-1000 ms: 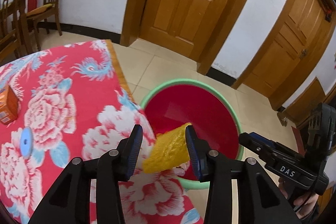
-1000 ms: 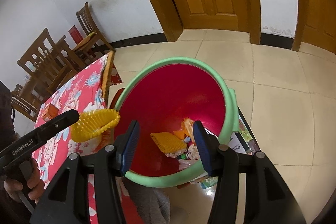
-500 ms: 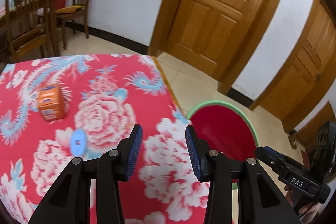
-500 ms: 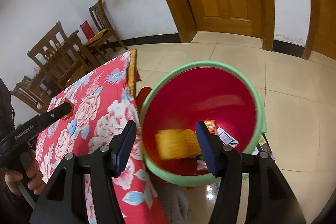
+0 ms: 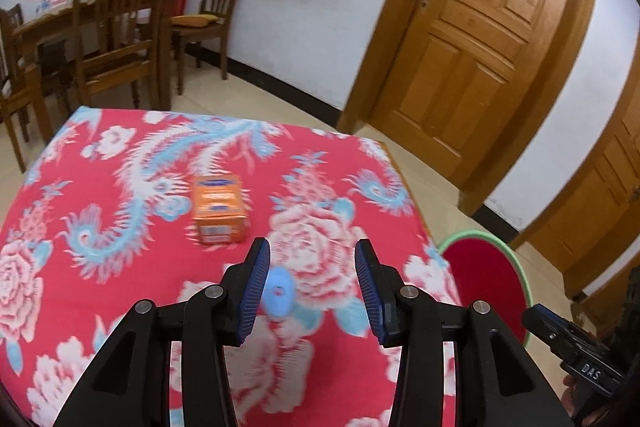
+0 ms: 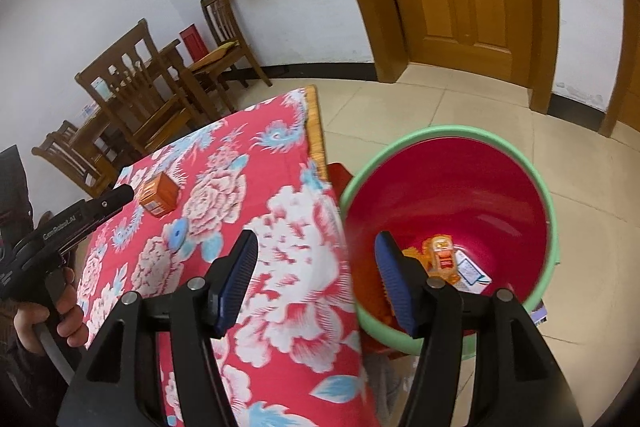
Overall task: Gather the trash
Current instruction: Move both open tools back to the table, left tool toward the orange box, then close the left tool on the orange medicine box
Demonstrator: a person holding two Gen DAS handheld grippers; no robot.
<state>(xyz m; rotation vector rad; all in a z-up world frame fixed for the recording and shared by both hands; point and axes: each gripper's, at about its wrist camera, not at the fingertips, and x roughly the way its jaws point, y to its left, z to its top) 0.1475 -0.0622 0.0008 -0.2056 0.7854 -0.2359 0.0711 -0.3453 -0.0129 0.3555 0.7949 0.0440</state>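
My left gripper (image 5: 312, 247) stands open over the flowered red tablecloth (image 5: 100, 187), nothing between its pads. A small blue cap (image 5: 276, 293) lies on the cloth just below its left finger. Farther back stands an orange carton (image 5: 218, 213). The red bin with a green rim (image 6: 448, 187) sits on the floor off the table's right edge, with orange wrappers (image 6: 440, 255) and a white card (image 6: 472, 269) at its bottom. My right gripper (image 6: 316, 239) is open and empty, straddling the table edge and the bin rim. The carton (image 6: 158, 195) and cap (image 6: 176, 233) also show there.
Wooden chairs (image 5: 120, 39) and a dining table stand behind the cloth-covered table. Wooden doors (image 5: 480, 39) line the far wall. A hand (image 6: 60, 311) holds the left gripper (image 6: 120, 195) at the left of the right wrist view. Tiled floor surrounds the bin.
The left gripper let a yellow wrapper drop into the bin, then swung left over the table to the cap and carton. The right gripper shifted left too, its jaws wider.
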